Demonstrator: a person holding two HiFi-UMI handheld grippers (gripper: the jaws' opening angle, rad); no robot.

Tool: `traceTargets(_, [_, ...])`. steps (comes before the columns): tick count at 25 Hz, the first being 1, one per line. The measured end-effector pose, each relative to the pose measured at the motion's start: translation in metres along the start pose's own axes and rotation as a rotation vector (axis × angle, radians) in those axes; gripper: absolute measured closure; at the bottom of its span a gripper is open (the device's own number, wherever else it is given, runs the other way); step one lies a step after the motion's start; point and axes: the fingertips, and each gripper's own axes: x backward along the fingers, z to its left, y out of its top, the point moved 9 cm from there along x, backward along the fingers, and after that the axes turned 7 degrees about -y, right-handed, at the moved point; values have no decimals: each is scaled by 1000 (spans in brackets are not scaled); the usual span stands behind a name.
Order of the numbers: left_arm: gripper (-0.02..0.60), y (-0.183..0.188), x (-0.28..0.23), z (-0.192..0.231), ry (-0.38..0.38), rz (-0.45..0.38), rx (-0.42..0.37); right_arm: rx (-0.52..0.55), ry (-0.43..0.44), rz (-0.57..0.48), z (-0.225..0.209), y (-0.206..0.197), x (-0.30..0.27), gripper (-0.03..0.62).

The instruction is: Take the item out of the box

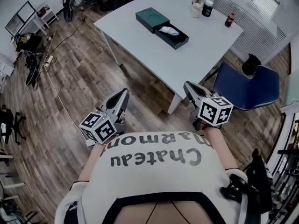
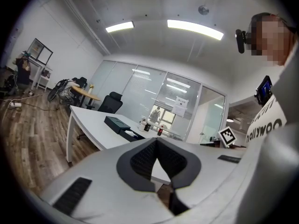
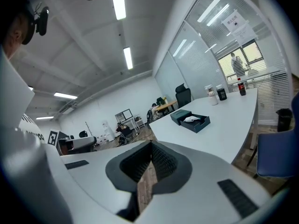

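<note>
Left gripper (image 1: 121, 98) and right gripper (image 1: 190, 88), both lower centre, jaws tip-to-tip and empty, well apart from the table (image 1: 205, 43) at upper centre, where the white item (image 1: 169, 31) lies in the open box (image 1: 152, 17).

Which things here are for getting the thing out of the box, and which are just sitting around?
For the job:
- dark green box, open on the white table
- white item lying in it
- left tongs and right tongs, both shut and empty

Just lying about:
- white bottle, dark jar, drink bottle
- blue chair
</note>
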Motion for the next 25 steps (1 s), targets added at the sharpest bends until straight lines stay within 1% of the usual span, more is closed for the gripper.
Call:
traceTargets(4, [586,2,-7,12,6,-13,-3,15,11,8,-4,6,-15,594])
traceTargets(8, [584,6,-15,21,8,-47,-1,-6,16,18,-11,4,-32,594])
traceTargets(12, [584,8,-18,30,26,-8,2,-41,18,49,-12,-4,-47,594])
traceTargets(15, [586,8,-23,43,23,19,-10,-41,19,58,-12,-5,-59,594])
traceTargets(18, [586,7,-32,61,12,27,24,-49,-13,65,-17,-5,-73,594])
traceTargets(21, [586,11,-44,90,-19,58,47,-83,-63,61,-22,-1,-86,594])
traceTargets(25, [586,31,-73,137,-70,92,89,-140,-131,44,-25,12,-110,594])
